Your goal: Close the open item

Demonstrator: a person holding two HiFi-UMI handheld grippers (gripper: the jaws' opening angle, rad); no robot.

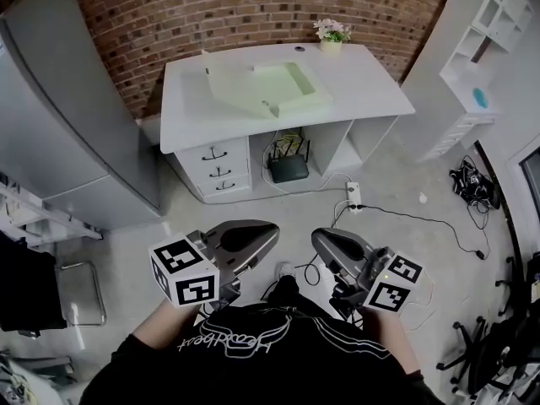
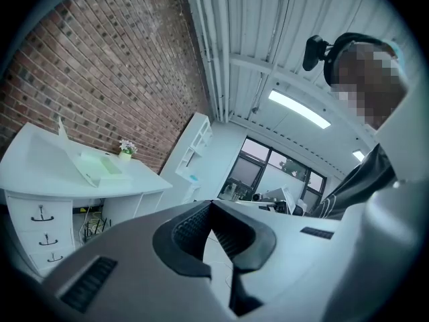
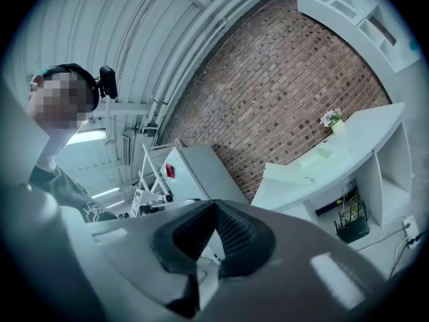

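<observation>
Closest to the camera is the person's black printed top [image 1: 253, 344], with the 2 tools held just in front of it. The left tongs [image 1: 257, 236] and right tongs [image 1: 331, 245] are both pressed together at the tips with nothing between them, and each gripper view shows that pretty clearly.

As for progress, I'd say nothing is done yet. The thing to close looks like the pale green flat box [image 1: 291, 87], and its lid [image 1: 229, 87] is swung open to the left and propped at an angle. It sits near the middle of the white tabletop [image 1: 371, 87], against the red brick wall [image 1: 253, 7].

Both tongs are well apart from the box, with a stretch of grey floor [image 1: 253, 209] in between, so the whole approach is left, plus flipping the lid over.

Around the box: 1 small pot of pink flowers [image 1: 332, 34] at the back edge, white drawers [image 1: 218, 169] under the left side, a black router [image 1: 288, 167] in the open bay, and a tall grey cabinet [image 1: 67, 125] off to the left.
</observation>
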